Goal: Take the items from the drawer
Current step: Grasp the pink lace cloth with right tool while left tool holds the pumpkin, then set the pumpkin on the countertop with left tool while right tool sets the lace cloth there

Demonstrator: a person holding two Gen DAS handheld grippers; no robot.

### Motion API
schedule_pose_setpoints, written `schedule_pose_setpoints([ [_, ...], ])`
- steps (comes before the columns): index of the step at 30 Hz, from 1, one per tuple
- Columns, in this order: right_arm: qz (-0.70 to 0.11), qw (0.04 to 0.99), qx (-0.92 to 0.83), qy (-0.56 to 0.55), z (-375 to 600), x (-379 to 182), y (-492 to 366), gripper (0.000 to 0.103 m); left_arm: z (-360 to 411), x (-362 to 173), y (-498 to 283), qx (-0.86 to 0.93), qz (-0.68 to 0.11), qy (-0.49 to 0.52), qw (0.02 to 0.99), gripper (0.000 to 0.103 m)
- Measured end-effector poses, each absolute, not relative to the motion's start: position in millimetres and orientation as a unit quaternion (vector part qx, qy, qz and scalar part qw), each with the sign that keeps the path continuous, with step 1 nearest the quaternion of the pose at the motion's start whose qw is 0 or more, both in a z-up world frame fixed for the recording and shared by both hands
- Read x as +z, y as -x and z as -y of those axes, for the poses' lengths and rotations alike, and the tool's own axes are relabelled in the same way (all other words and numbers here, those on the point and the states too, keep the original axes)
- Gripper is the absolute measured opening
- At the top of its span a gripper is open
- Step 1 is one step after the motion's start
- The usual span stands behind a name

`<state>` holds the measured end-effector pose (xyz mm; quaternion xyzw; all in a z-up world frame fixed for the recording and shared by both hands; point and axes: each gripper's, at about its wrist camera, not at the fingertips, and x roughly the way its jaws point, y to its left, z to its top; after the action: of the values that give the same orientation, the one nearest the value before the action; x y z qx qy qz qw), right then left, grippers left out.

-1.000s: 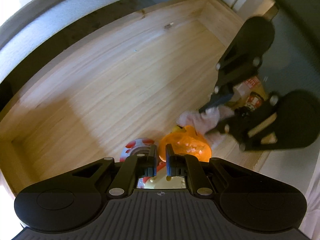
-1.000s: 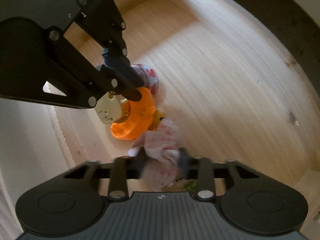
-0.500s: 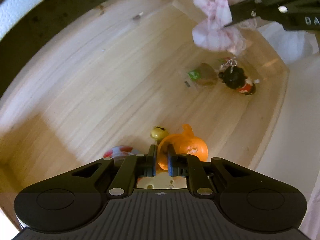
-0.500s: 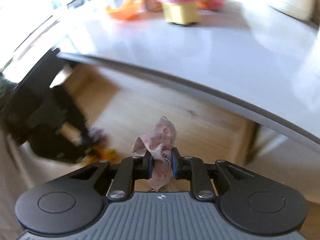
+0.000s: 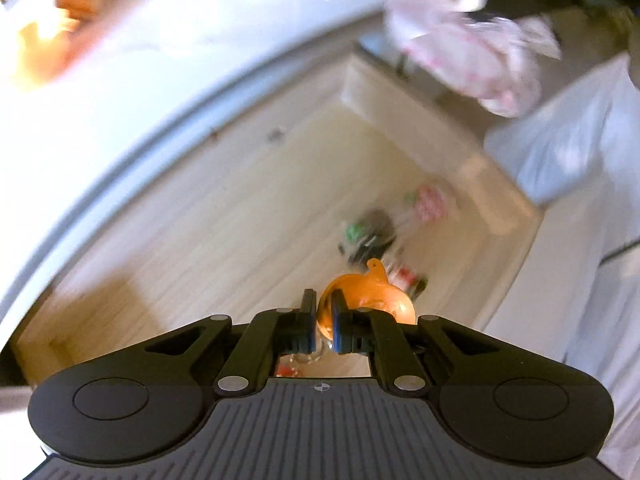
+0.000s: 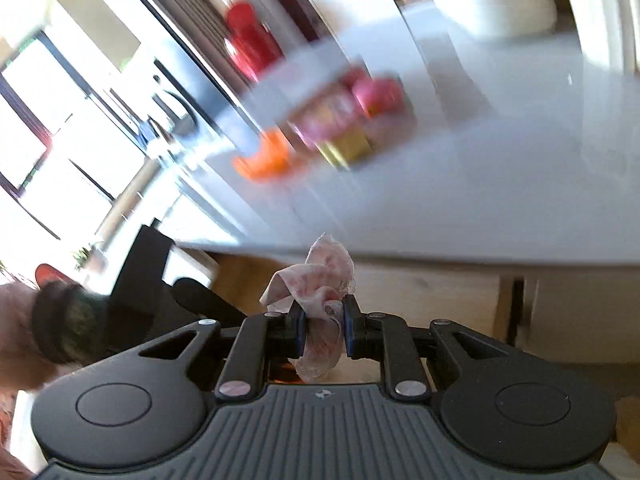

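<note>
My left gripper point(image 5: 324, 312) is shut on the rim of an orange pumpkin toy point(image 5: 370, 294), held above the open wooden drawer point(image 5: 224, 216). Blurred small items point(image 5: 372, 236) and a red-and-white wrapped piece point(image 5: 430, 202) lie on the drawer floor at the right. My right gripper point(image 6: 323, 322) is shut on a pink-patterned white cloth point(image 6: 320, 280), raised at the level of the white countertop point(image 6: 500, 184). The same cloth point(image 5: 472, 52) hangs at the upper right in the left wrist view.
On the countertop stand an orange piece point(image 6: 266, 158), a pink-lidded yellow container point(image 6: 340, 128) and a red object point(image 6: 250, 42), all blurred. A white bag point(image 5: 576, 132) hangs right of the drawer. A person's sleeve point(image 6: 60, 320) and the other gripper's black body point(image 6: 160, 280) are at left.
Both grippers rose out of the drawer. The left one lifted the orange pumpkin off the drawer floor. The right one carried the cloth up to countertop height and rolled.
</note>
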<state>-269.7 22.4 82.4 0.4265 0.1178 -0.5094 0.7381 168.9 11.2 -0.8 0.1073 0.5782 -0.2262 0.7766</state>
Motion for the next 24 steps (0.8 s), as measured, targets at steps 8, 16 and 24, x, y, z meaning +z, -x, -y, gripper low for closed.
schedule_pose_setpoints([
  [8, -0.143, 0.739, -0.540, -0.375, -47, 129, 258, 0.017, -53, 25, -134, -0.177, -0.533, -0.051, 0.826, 0.009],
  [16, -0.191, 0.730, -0.559, -0.344, -54, 125, 241, 0.017, -78, 99, -120, -0.144, -0.420, 0.020, 0.896, 0.009],
  [24, -0.186, 0.694, -0.640, -0.273, 38, 137, 251, 0.017, -140, 108, -199, 0.010, -0.310, 0.143, 0.940, 0.009],
])
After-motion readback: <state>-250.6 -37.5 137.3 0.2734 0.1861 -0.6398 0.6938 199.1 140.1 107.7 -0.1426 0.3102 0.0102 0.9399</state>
